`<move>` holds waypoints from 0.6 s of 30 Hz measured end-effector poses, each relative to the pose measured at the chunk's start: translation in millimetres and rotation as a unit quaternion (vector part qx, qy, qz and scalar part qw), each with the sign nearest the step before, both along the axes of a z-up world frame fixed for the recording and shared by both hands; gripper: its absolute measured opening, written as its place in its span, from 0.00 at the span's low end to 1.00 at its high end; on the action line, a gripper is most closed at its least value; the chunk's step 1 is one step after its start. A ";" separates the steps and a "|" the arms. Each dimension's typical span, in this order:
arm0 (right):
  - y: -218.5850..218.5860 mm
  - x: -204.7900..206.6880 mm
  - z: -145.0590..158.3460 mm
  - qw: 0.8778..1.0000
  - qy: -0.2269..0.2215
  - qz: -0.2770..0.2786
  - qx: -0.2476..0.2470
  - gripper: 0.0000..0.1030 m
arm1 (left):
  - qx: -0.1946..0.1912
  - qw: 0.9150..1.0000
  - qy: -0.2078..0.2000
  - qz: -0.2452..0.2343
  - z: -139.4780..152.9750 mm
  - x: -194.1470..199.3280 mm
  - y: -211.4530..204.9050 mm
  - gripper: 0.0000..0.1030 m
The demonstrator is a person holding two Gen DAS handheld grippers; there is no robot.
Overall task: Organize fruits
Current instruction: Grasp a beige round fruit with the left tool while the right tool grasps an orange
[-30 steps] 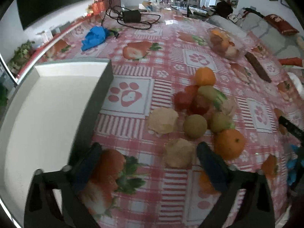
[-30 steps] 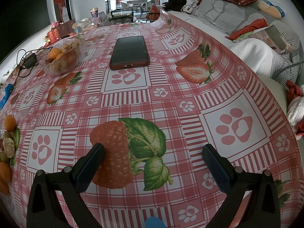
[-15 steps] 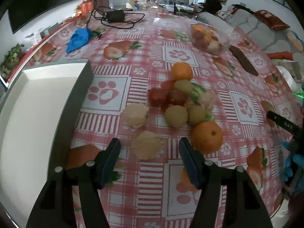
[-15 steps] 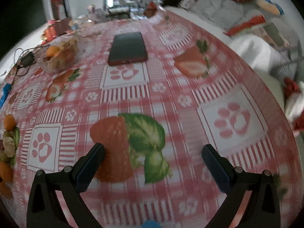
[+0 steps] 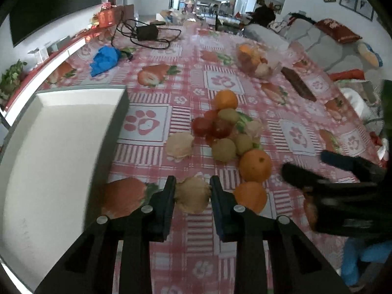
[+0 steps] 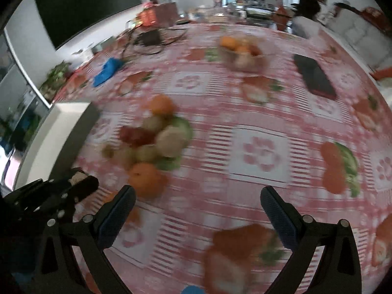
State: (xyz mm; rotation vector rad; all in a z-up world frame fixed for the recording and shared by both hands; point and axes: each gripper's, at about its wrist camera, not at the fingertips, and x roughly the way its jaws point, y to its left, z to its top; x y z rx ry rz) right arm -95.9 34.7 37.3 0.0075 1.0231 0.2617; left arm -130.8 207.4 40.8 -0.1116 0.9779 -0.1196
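A big table fills the room, covered by a red and white checked cloth with paw prints and strawberries (image 5: 147, 125). On its left side sits a large white tray with grey walls (image 5: 61, 132), and nothing can be seen lying in it.

In the middle of the cloth lies a heap of loose fruit (image 5: 227, 132). I count three round orange fruits: one at the far end (image 5: 226, 99) and two close together at the near end (image 5: 255, 165). There are about three small green-brown round fruits (image 5: 223, 150) and about three small red ones (image 5: 202, 126), though these crowd together and are hard to count. Two pale tan bumpy balls lie apart from the heap; one is free (image 5: 179, 146).

The other tan bumpy ball (image 5: 193, 197) is between the fingers of the left gripper (image 5: 192, 191), which are closed in on both its sides. So the step in hand looks like picking up this first piece. Next, I think it must be lifted and carried left over the tray wall, then let go gently.

The right gripper (image 6: 197, 208) hangs over the cloth near the oranges, its fingers wide apart and holding nothing.

Farther back stand one clear bowl of mixed fruit (image 5: 257, 60), one dark flat phone (image 5: 297, 84) and one blue crumpled cloth (image 5: 105, 57).
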 end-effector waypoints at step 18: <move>41.2 13.5 -13.3 0.997 0.067 -0.002 0.038 0.38 | -0.007 0.998 -0.022 0.061 32.5 -47.3 98.0 0.30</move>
